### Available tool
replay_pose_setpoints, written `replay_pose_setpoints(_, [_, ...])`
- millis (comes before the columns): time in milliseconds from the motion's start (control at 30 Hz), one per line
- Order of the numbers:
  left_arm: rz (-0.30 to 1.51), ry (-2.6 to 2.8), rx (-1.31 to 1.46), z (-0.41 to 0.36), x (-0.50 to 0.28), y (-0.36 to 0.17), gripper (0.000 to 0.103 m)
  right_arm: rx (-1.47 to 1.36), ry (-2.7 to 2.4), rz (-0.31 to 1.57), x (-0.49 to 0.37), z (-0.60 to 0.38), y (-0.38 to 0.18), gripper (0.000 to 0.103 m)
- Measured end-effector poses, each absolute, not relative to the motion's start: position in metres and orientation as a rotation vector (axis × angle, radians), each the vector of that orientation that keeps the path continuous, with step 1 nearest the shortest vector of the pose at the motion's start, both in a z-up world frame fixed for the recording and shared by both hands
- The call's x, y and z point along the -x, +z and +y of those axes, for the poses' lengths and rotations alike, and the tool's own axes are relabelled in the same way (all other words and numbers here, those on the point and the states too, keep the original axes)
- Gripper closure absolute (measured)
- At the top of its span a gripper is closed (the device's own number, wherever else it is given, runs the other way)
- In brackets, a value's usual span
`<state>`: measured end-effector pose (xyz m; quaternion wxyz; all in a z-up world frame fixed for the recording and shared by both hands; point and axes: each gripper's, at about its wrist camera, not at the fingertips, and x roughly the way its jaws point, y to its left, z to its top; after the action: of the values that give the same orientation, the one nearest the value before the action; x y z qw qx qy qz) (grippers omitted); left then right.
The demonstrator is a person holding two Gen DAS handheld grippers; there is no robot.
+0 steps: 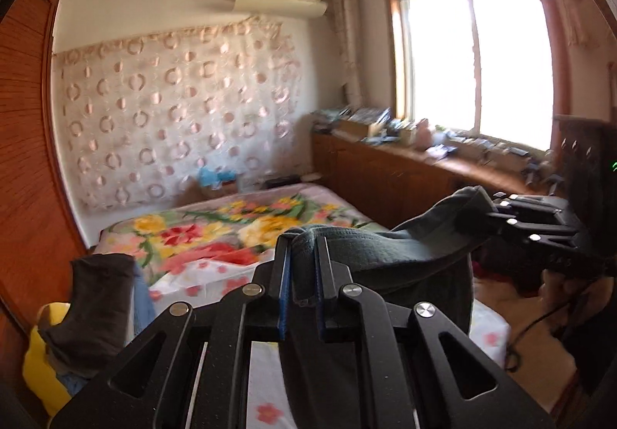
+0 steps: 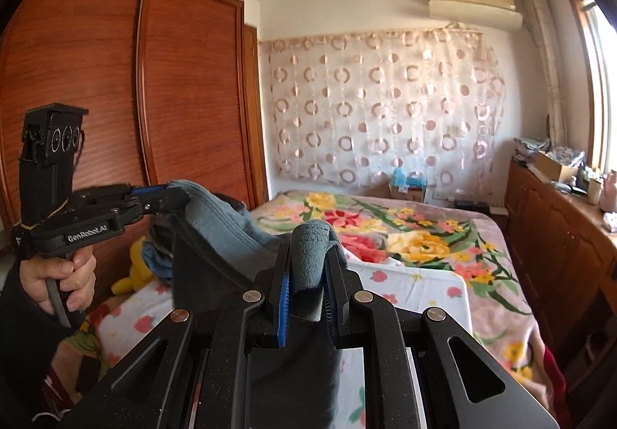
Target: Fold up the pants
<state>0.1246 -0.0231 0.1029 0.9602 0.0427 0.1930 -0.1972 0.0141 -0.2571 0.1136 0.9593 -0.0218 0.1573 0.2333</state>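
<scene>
Pants (image 1: 389,251) pinched in both claws (raised above bed (image 1: 216,228)).

Two grippers, left gripper (image 1: 302,267) and right gripper (image 2: 306,274); one pair of dark pants (image 1: 385,247) pinched between both sets of fingers; beyond the fingertips, one bed (image 2: 405,236), one window (image 1: 474,62), one air conditioner (image 2: 474,0).

Dark grey-green pants (image 1: 385,251), lifted, edge stretched, hanging above bed

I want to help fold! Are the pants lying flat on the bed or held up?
Held up. The pants hang between the left gripper and right gripper, each pinching an edge above the bed.
</scene>
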Motion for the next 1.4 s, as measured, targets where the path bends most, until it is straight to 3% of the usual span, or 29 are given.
replay_pose_setpoints(200, [0.401, -0.340, -0.095, -0.009, -0.200, 0.115, 0.092, 0.070, 0.428, 0.340, -0.112, -0.235, 0.132, 0.089])
replay_pose_setpoints(400, [0.363, -0.322, -0.146, -0.013, -0.205, 0.132, 0.092, 0.040, 0.401, 0.310, -0.152, -0.216, 0.163, 0.089])
replay_pose_setpoints(833, [0.670, -0.341, -0.188, -0.011, -0.160, -0.016, 0.092, 0.106, 0.470, 0.609, -0.126, -0.179, 0.038, 0.089])
replay_pose_setpoints(1400, [0.758, -0.341, -0.072, -0.011, -0.098, -0.063, 0.091, 0.002, 0.522, 0.743, -0.112, -0.202, 0.011, 0.089])
